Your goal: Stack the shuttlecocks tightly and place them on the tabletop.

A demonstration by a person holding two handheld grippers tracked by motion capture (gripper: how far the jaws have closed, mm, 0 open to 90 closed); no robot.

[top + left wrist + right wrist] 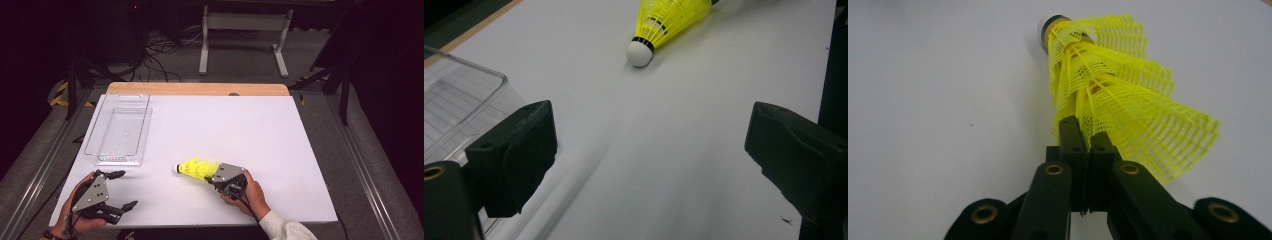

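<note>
A yellow shuttlecock with a white cork tip lies low over the white table, cork pointing left. My right gripper is shut on the edge of its mesh skirt; in the right gripper view the jaws pinch the yellow skirt together. My left gripper rests near the table's front left corner, jaws wide apart with nothing between them. In the left gripper view the shuttlecock lies ahead, past the two black fingers.
A clear plastic bin stands on the table's left side, just beyond my left gripper; its corner is visible in the left gripper view. A wooden strip runs along the far edge. Cables and a metal stand lie on the floor behind.
</note>
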